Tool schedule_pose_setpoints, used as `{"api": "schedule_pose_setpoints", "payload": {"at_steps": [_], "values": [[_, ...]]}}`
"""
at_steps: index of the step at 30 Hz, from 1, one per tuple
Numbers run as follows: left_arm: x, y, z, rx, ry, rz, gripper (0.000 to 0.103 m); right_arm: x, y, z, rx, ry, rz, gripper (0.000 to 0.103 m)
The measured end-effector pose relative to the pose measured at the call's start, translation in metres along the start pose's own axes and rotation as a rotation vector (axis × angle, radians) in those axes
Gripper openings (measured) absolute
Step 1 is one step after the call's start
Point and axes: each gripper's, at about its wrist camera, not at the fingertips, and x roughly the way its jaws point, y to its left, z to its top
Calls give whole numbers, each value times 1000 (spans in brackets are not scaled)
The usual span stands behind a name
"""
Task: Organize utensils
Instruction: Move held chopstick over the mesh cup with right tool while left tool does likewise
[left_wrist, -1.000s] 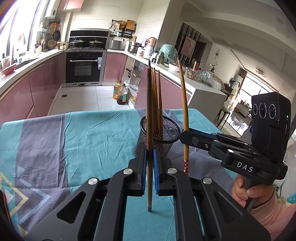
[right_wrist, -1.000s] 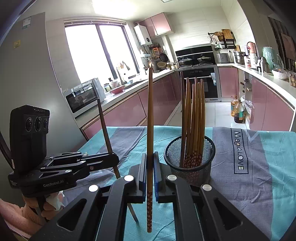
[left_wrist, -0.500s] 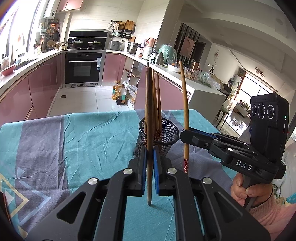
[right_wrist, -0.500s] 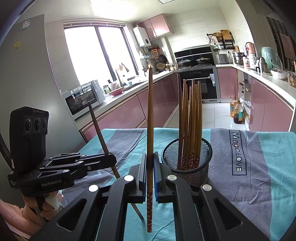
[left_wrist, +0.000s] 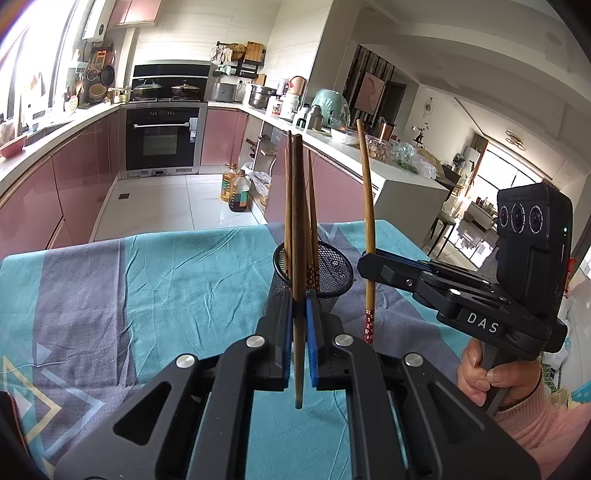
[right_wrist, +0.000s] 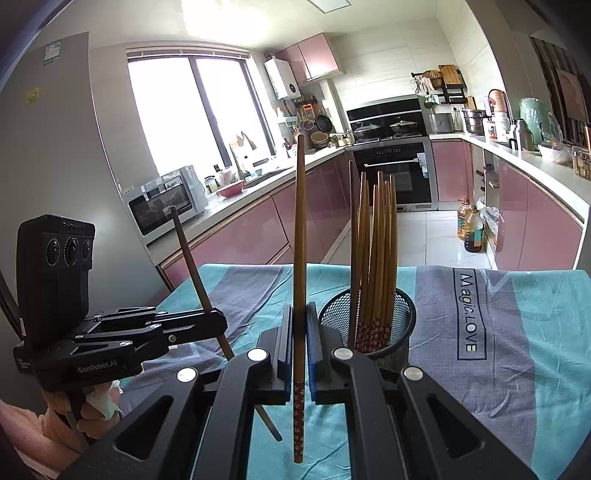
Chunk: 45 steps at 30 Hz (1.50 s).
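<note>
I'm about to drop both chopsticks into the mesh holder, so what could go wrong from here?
The dark chopstick in the left gripper is pinched low and could pivot between the fingers. The mesh holder already holds a bundle of chopsticks, so a new one could snag. Looking light and unheld, it might tip if knocked.

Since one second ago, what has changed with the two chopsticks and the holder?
Almost nothing. The mesh holder sits slightly lower in the right wrist view, so that gripper shifted a little. Nothing was taken or released. The left gripper stays shut on its dark chopstick, the right gripper on its patterned chopstick, both outside the holder.
</note>
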Motion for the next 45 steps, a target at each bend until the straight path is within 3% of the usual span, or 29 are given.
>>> {"api": "schedule_pose_setpoints", "payload": {"at_steps": [45], "values": [[-17,-11,17,50,-47,-29,7,0,-4,13,-2,-34,-2,6]]}}
